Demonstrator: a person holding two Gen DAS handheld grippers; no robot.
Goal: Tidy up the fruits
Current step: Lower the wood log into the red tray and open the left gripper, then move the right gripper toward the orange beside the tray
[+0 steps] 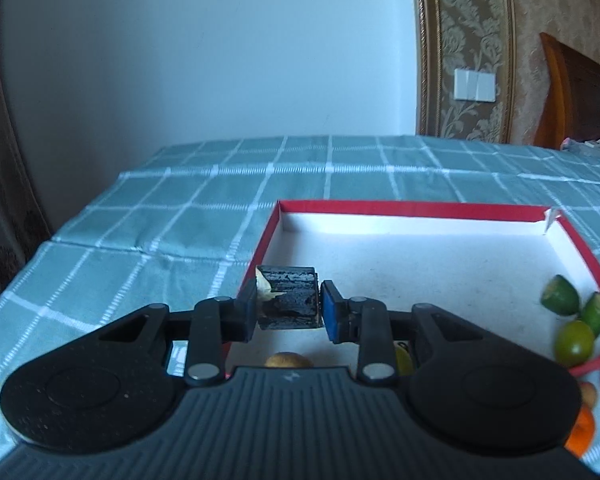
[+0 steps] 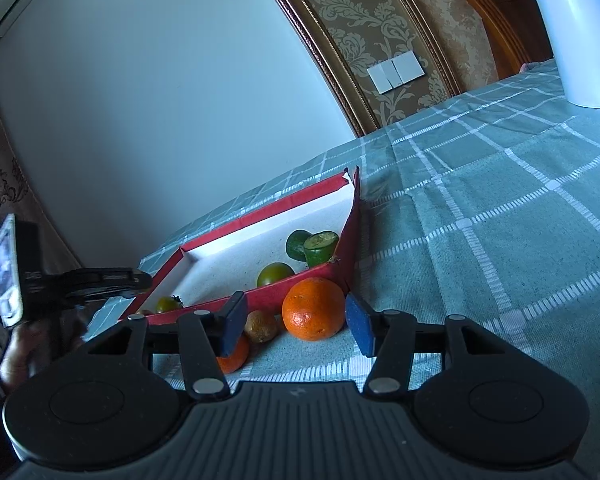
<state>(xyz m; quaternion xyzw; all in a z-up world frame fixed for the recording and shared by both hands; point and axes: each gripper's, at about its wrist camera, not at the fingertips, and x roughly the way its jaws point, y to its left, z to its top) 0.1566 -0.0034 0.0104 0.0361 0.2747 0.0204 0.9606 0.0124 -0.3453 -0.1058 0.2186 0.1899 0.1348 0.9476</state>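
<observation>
My left gripper is shut on a short, dark, cylinder-shaped piece with a pale scrap on its left side, held above the near left corner of the red box. Three green fruits lie in the box's right corner. In the right wrist view, my right gripper stands open low over the tablecloth. A large orange sits on the cloth between its blue pads, just outside the box wall. A small brown fruit and a smaller orange lie beside the left finger.
A green checked tablecloth covers the surface, with open cloth to the right of the box. A white object stands at the far right. A hand carries the left gripper at the left edge. A pale wall rises behind.
</observation>
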